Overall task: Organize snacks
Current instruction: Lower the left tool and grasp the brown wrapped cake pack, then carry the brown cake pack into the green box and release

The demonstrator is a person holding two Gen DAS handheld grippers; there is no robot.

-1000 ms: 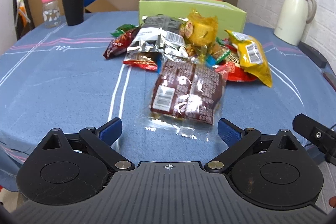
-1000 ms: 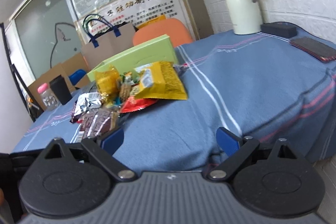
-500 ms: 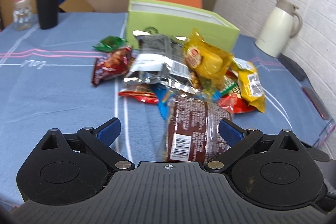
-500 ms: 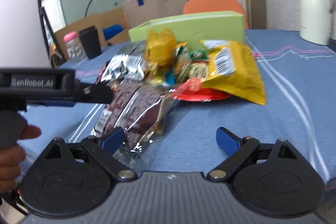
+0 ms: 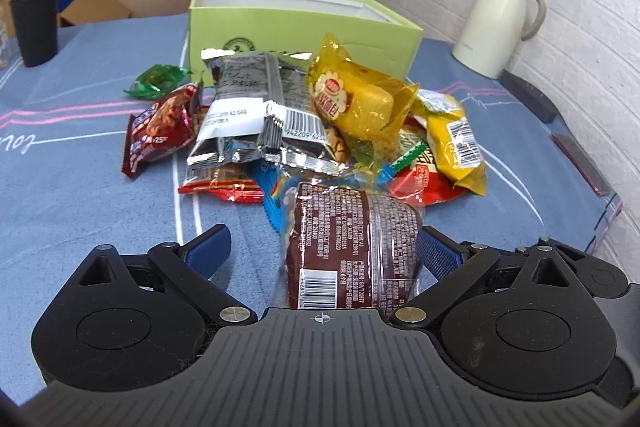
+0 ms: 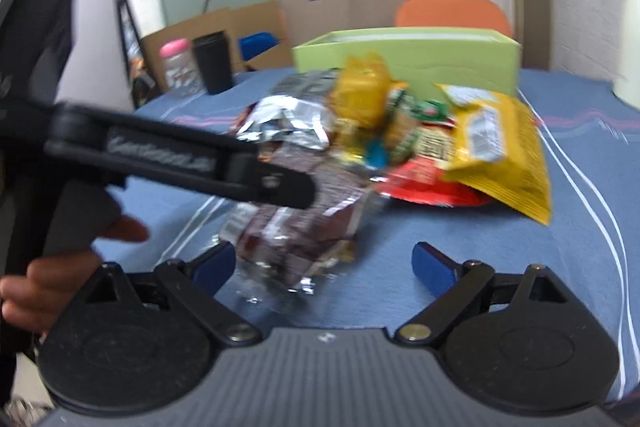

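Advanced since a second ago: left hand-held gripper (image 5: 323, 247), spread around brown packet (image 5: 352, 251); light, crinkly, slippery film—pinch mid-body; right hand-held gripper (image 6: 324, 263) spread, empty.

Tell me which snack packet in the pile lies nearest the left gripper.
The brown clear-wrapped packet, lying between the open fingers of the left gripper. The silver packet, yellow cake packet and the rest lie farther back, toward the green box.

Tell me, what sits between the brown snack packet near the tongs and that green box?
In the left wrist view, a heap of snacks: the silver packet and yellow cake packet lie between the brown packet and the green box.
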